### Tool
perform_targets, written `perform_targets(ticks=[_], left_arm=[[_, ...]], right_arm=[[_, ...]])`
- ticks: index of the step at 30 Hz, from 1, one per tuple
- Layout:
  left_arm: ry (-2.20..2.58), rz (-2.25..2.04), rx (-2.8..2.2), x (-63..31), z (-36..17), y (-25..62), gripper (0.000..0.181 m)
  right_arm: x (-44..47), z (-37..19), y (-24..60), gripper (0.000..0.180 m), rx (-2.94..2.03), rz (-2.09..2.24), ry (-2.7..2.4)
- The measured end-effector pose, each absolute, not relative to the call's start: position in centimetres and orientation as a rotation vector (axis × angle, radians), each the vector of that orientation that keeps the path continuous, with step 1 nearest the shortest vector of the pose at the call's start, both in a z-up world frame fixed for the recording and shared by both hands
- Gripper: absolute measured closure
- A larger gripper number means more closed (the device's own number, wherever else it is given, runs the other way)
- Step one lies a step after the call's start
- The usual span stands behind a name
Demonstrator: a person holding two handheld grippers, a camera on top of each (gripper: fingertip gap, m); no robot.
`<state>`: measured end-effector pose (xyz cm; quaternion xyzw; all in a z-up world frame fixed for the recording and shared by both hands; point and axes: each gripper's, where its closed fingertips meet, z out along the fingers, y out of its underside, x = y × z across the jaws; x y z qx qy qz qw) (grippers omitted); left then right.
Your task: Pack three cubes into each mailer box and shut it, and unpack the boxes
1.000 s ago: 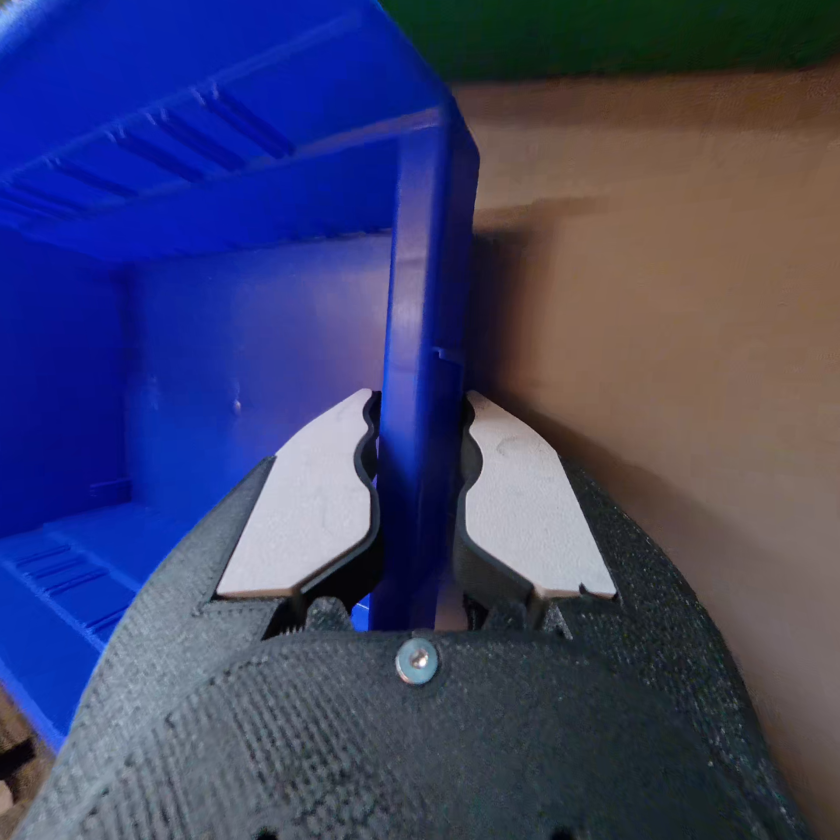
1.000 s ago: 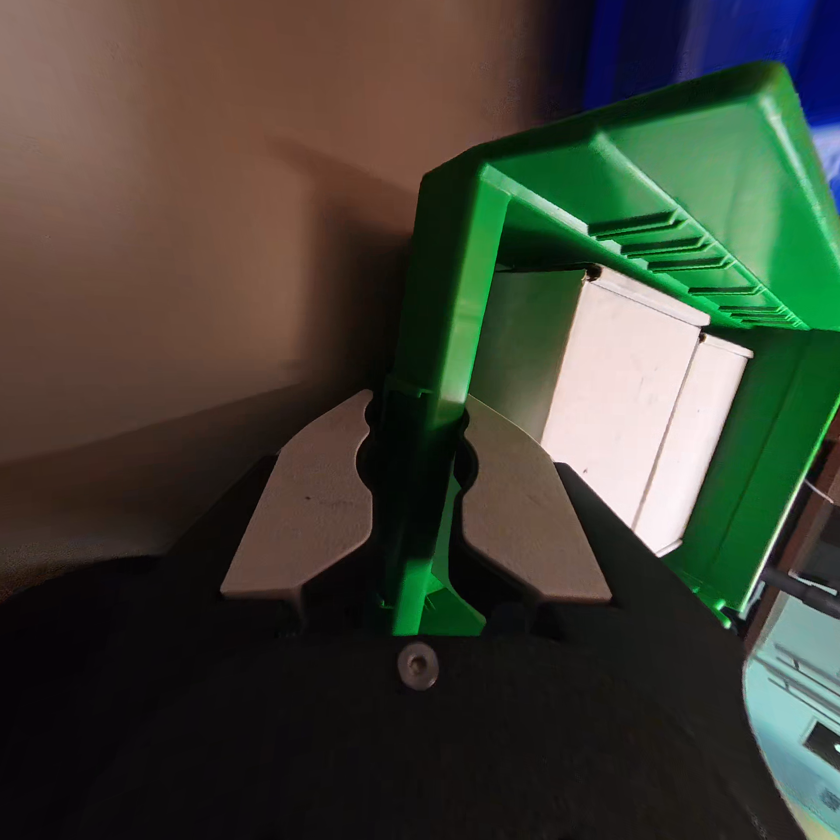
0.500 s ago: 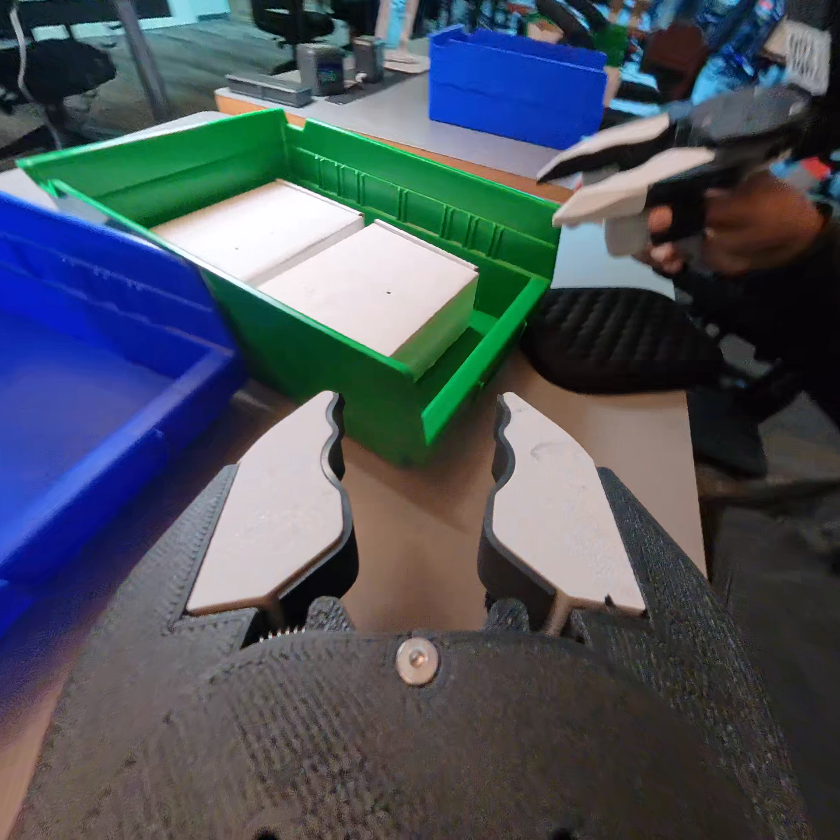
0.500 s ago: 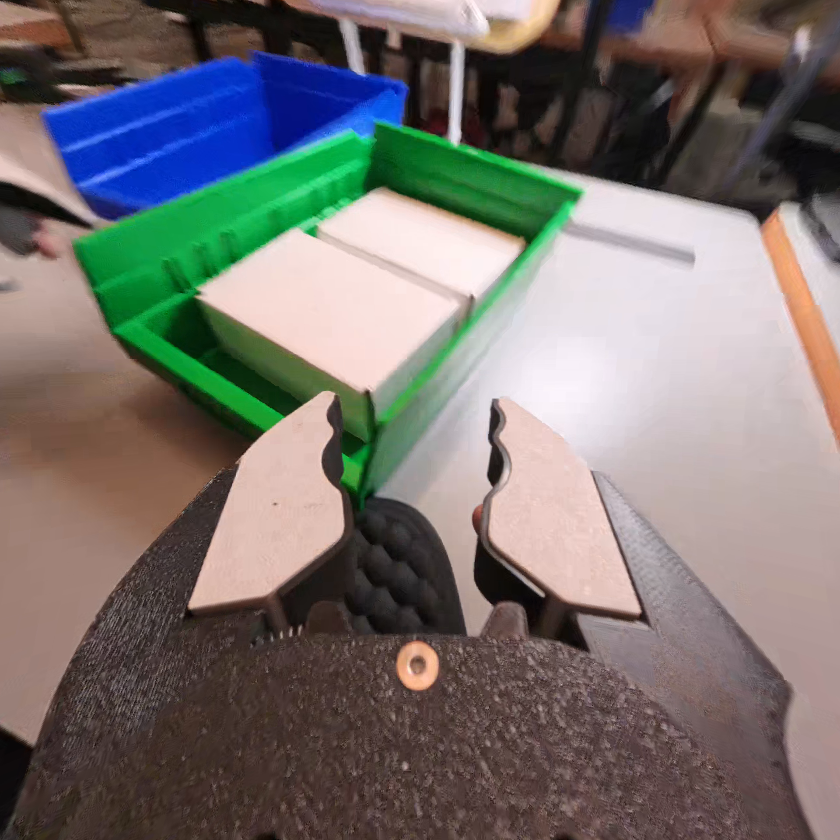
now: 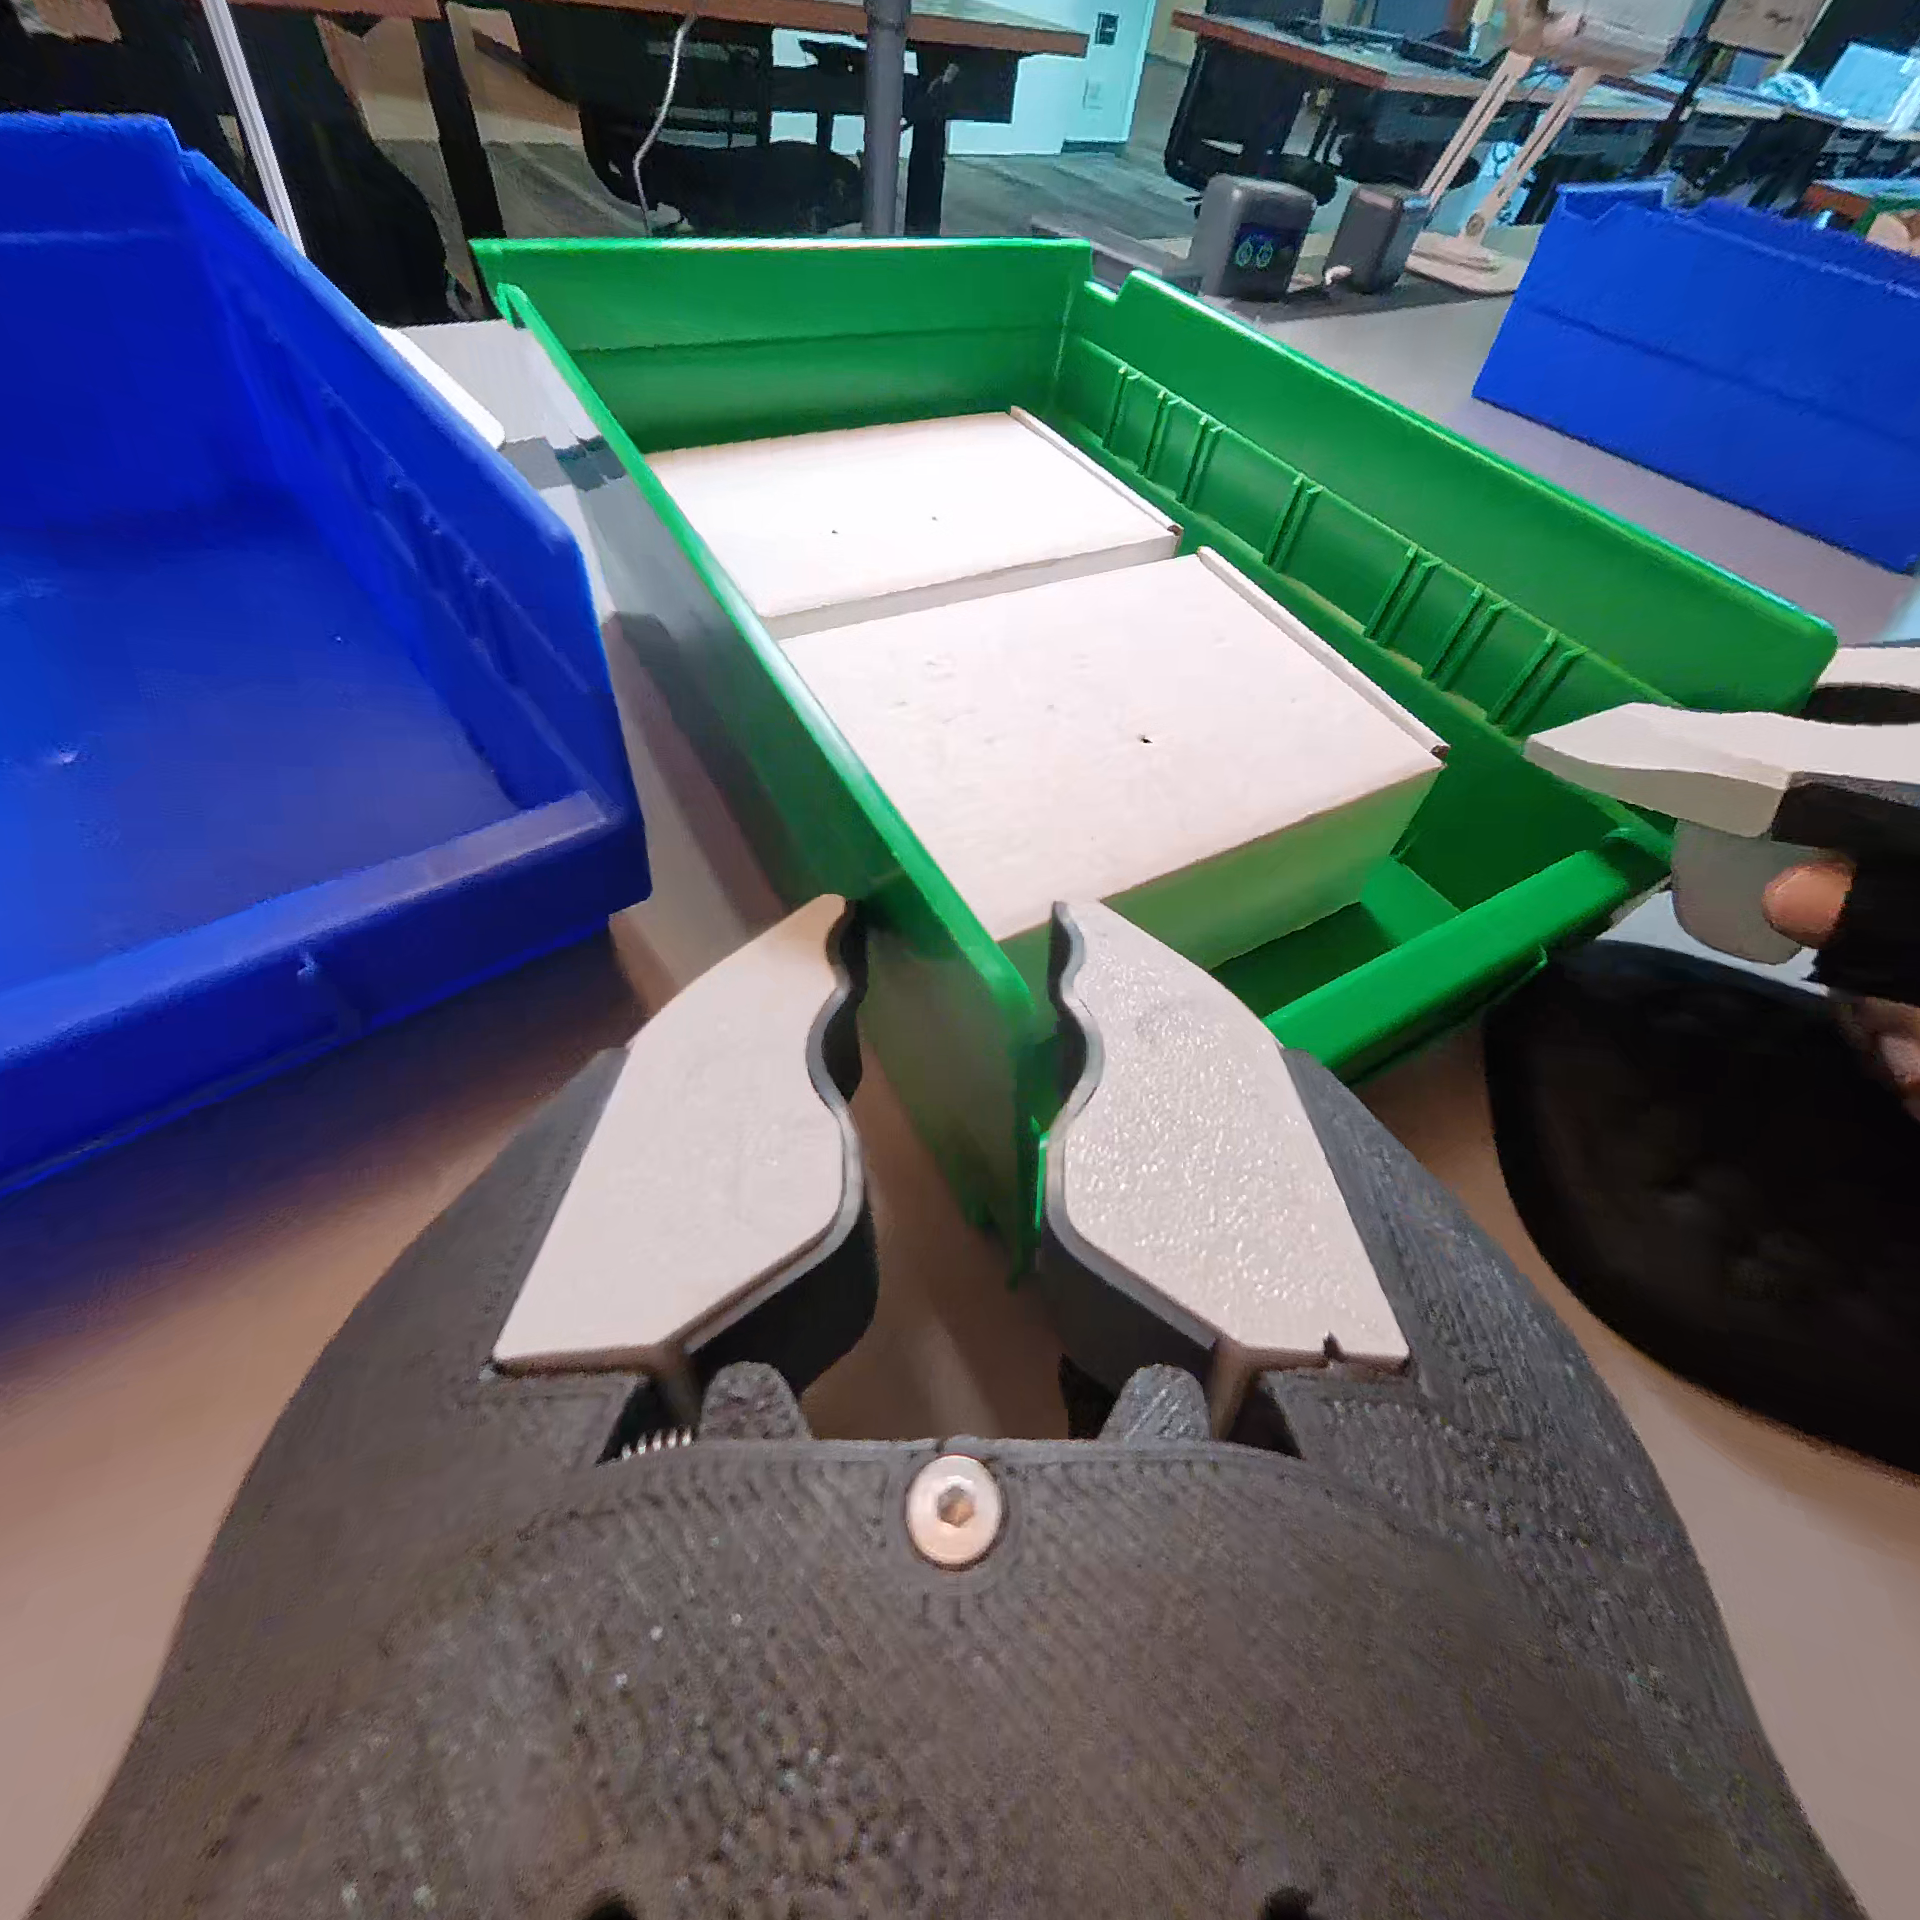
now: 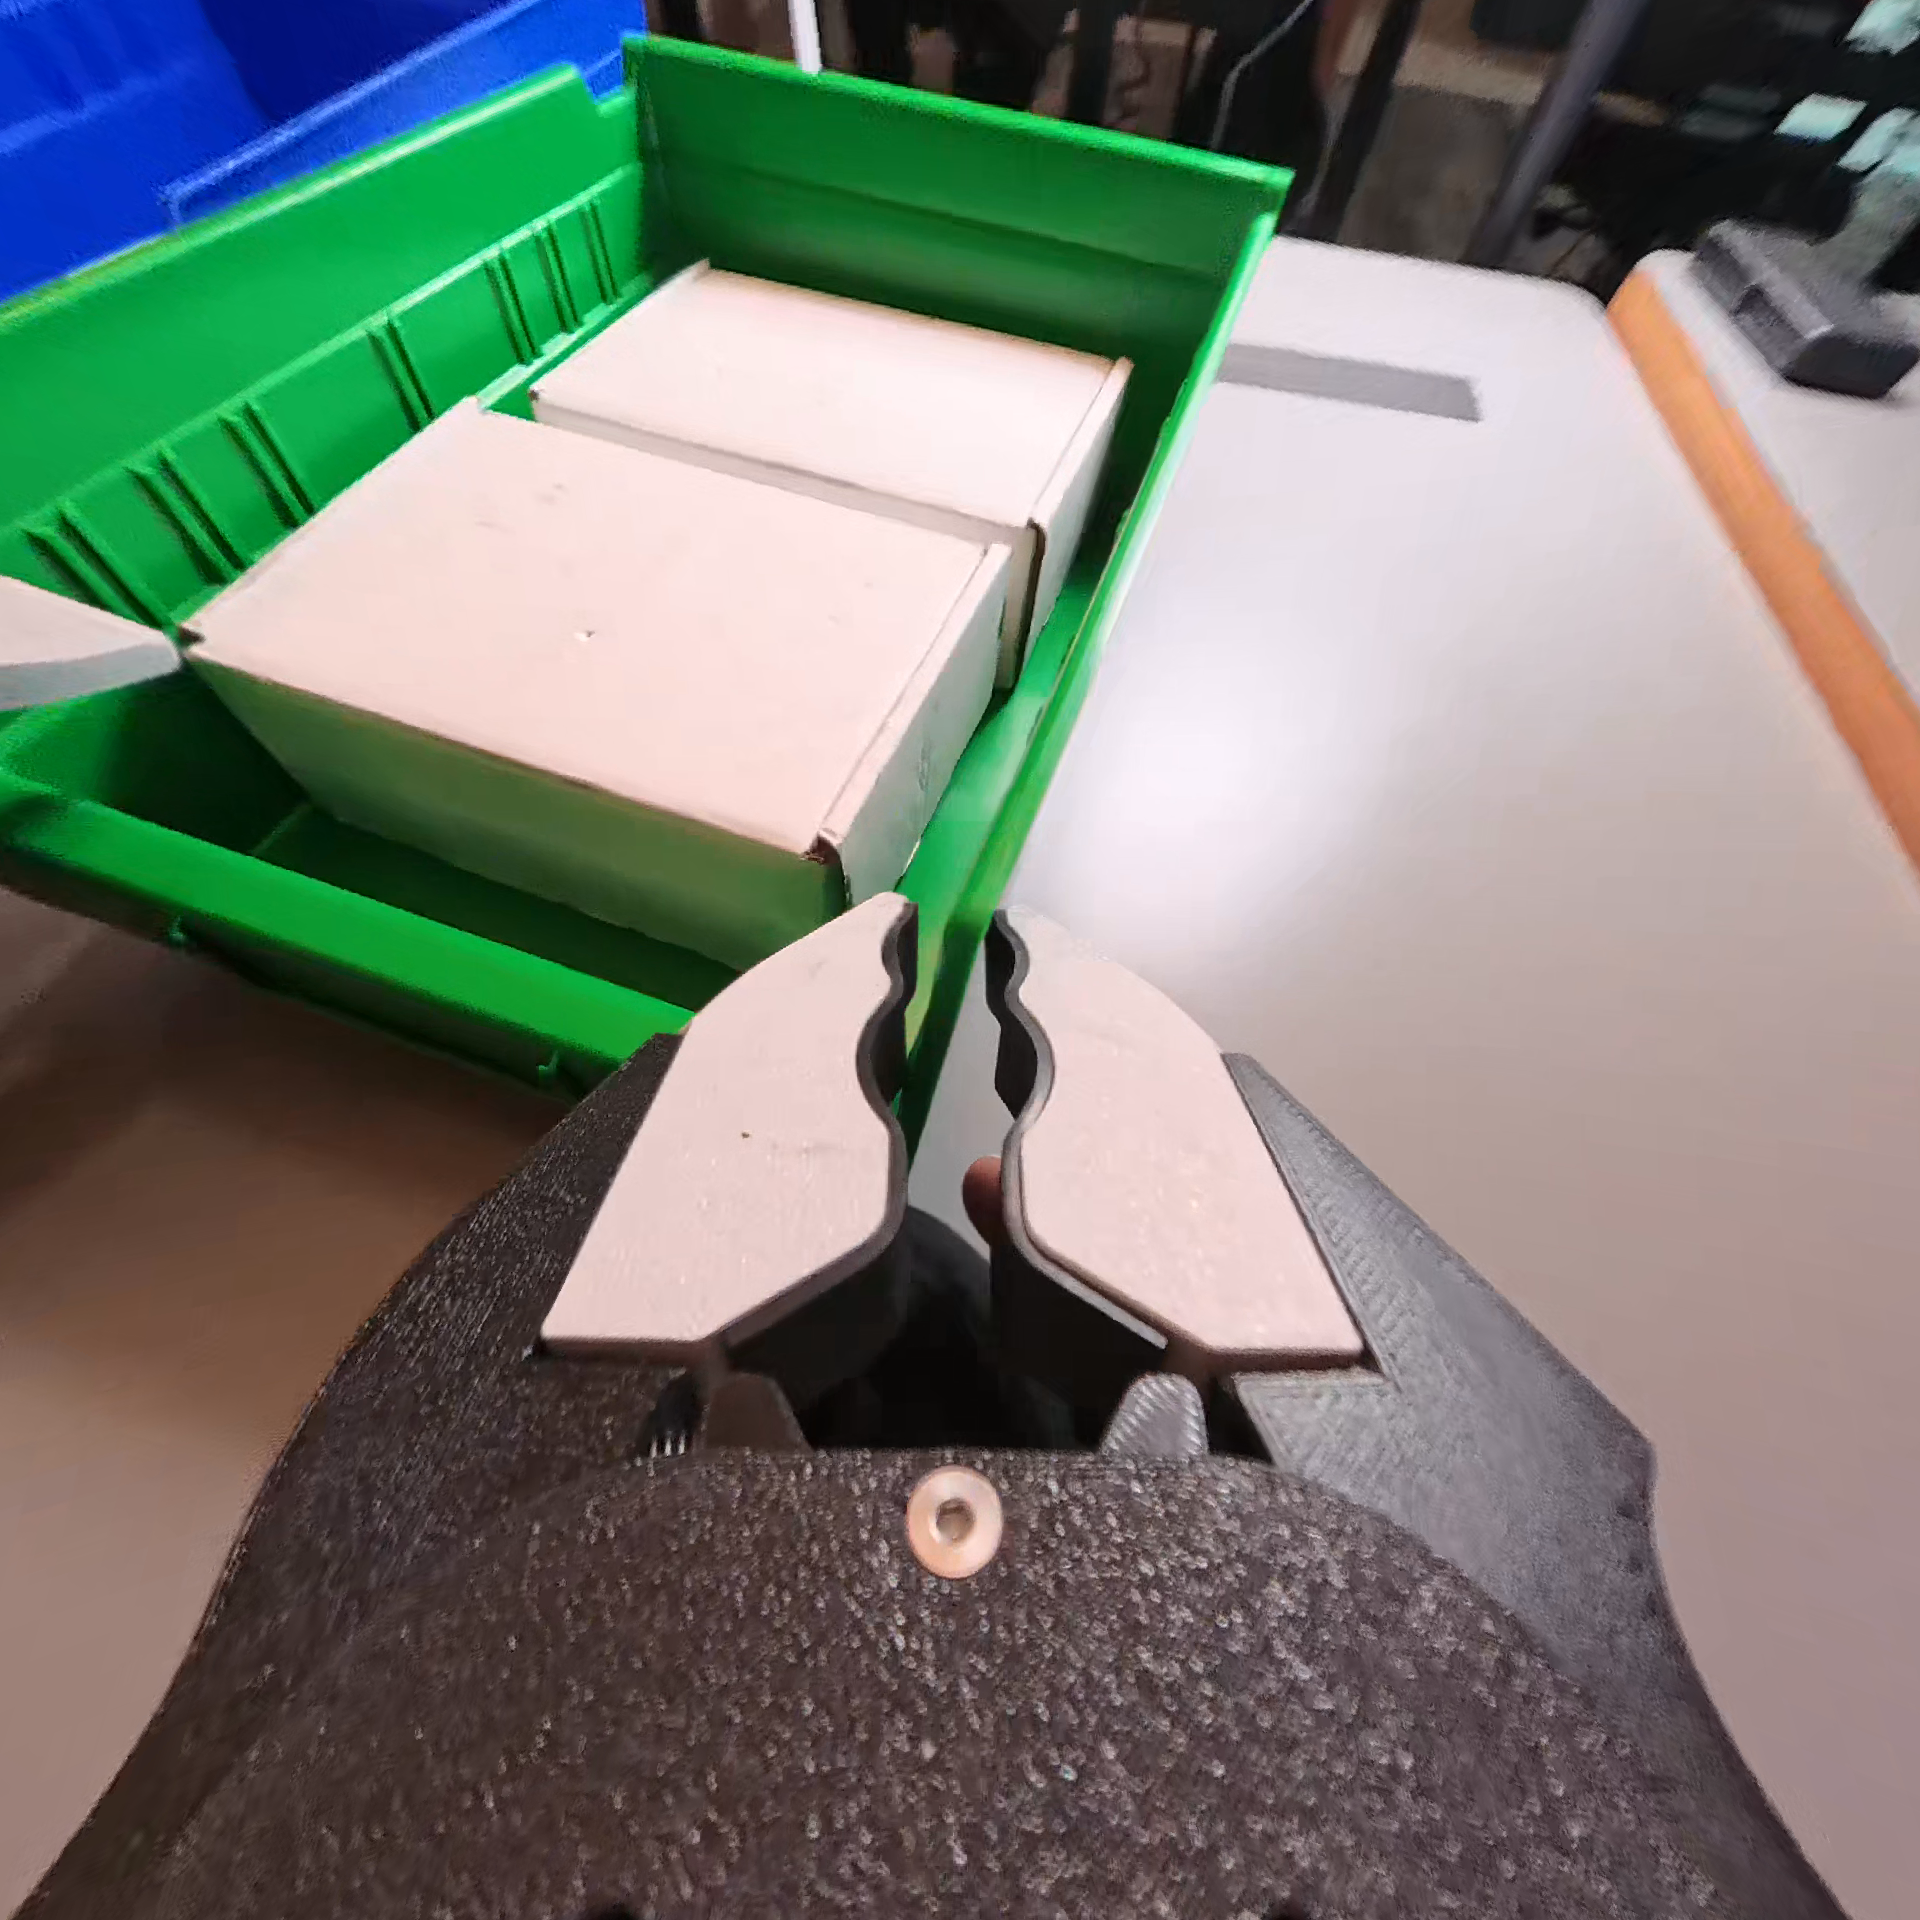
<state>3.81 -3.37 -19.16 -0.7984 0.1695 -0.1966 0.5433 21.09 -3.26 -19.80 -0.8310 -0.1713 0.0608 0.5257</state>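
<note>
Left wrist view is showing the left claw (image 5: pixel 951 1081) gaping around the green bin (image 5: pixel 1351 540) wall; two shut white mailer boxes (image 5: pixel 1091 738) are lying ahead. Right claw (image 6: pixel 951 1023) is straddling the opposite wall, slightly parted.

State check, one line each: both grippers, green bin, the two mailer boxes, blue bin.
left gripper: open, fingers straddling the green bin's near corner wall
right gripper: open, narrow gap, at the bin's other near corner
green bin: upright on the table
near mailer box: shut, in the bin
far mailer box: shut, in the bin
blue bin: upright, empty where visible
</note>
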Motion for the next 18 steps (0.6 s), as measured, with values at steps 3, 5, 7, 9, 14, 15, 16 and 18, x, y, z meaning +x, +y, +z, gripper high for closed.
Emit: perform_targets(ticks=[3, 5, 7, 9, 14, 15, 16, 18], left_arm=[[0.416, -0.420, -1.852, 4.0, -18.0, -3.4, 0.158], [0.415, -0.407, -1.790, 4.2, -16.2, -3.5, 0.160], [0.425, -0.390, -1.727, 4.2, -13.5, -3.8, 0.160], [0.439, -0.362, -1.688, 3.6, -10.4, -4.3, 0.160], [0.395, -0.252, -1.621, -1.6, -3.6, -6.0, 0.161], [0.374, -0.230, -1.615, -3.1, -2.7, -6.4, 0.162], [0.354, -0.203, -1.614, -4.5, -2.0, -6.7, 0.162], [0.307, -0.157, -1.622, -7.5, -1.3, -7.5, 0.163]], right_arm=[[21.8, -17.9, -3.9, 0.170, -1.901, 0.058, -0.398], [22.2, -16.5, -4.2, 0.171, -1.848, 0.019, -0.381], [22.3, -14.7, -4.4, 0.172, -1.810, 0.003, -0.371], [21.8, -12.3, -4.7, 0.171, -1.772, 0.020, -0.380], [16.8, -6.0, -5.5, 0.168, -1.647, 0.108, -0.464], [15.3, -5.2, -5.5, 0.168, -1.624, 0.129, -0.483], [13.8, -4.6, -5.4, 0.168, -1.609, 0.148, -0.505], [10.8, -4.0, -5.3, 0.167, -1.593, 0.195, -0.547]])
